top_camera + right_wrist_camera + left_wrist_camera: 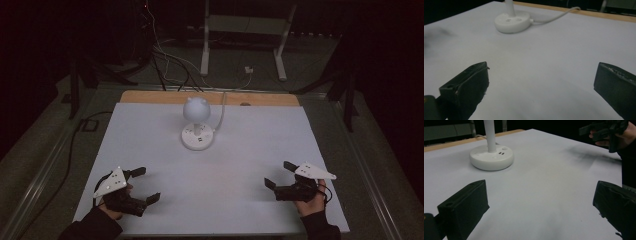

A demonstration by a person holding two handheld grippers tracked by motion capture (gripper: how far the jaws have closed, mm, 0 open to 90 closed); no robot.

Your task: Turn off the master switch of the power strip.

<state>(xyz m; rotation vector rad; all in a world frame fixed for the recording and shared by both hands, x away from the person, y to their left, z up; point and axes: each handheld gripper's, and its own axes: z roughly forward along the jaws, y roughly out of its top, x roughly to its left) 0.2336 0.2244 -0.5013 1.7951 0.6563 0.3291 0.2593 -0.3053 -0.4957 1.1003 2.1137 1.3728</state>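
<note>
A small white desk lamp [196, 111] with a round base [197, 136] stands at the back middle of the white table top [215, 165]; its light is off. The base [491, 157] and thin stem lie ahead of my left gripper, and the base [512, 21] with its white cord [560, 14] lies ahead of my right gripper. My left gripper [148, 185] rests open at the front left with nothing between its jaws. My right gripper [280, 174] is open at the front right, also holding nothing. The right hand and its gripper [607, 130] appear far off in the left gripper view.
The room is dim. A wooden strip [150, 96] runs along the table's back edge. Cables [170, 60] and a white metal stand [280, 45] are on the floor behind. A black cable [75, 145] trails down the left side.
</note>
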